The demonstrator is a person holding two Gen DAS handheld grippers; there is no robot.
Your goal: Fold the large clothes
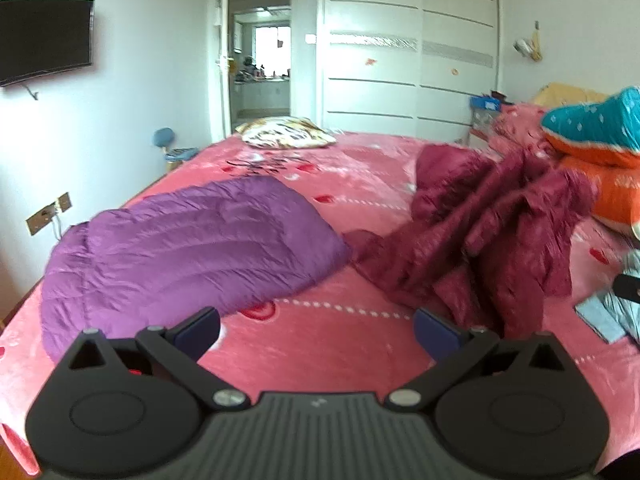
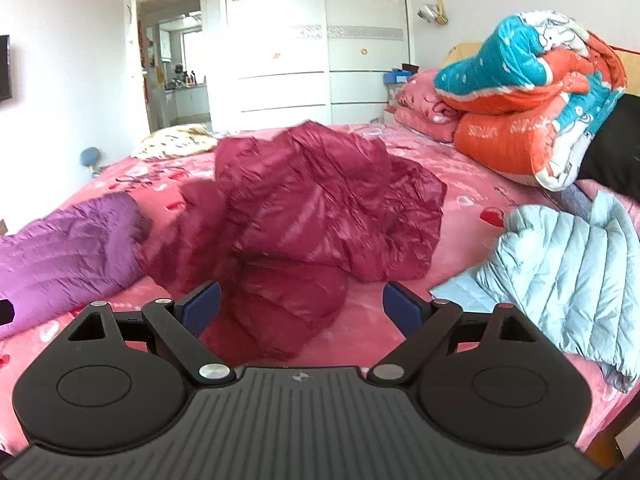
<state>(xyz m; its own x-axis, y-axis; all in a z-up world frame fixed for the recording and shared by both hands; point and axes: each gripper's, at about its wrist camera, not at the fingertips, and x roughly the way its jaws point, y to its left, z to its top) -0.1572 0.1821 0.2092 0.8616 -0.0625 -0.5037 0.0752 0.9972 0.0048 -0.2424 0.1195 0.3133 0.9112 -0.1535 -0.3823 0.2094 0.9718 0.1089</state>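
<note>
right wrist view: your right gripper (image 2: 302,304) gapes wide, empty, maroon jacket (image 2: 320,204) crumpled mid-frame on the pink bedspread (image 2: 472,196). left gripper (image 1: 316,330) likewise wide, empty; purple jacket (image 1: 180,244) folded lower left.

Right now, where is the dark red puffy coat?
The dark red coat lies crumpled mid-bed in both views, between the purple coat on its left and the pale blue jacket on its right.
</note>
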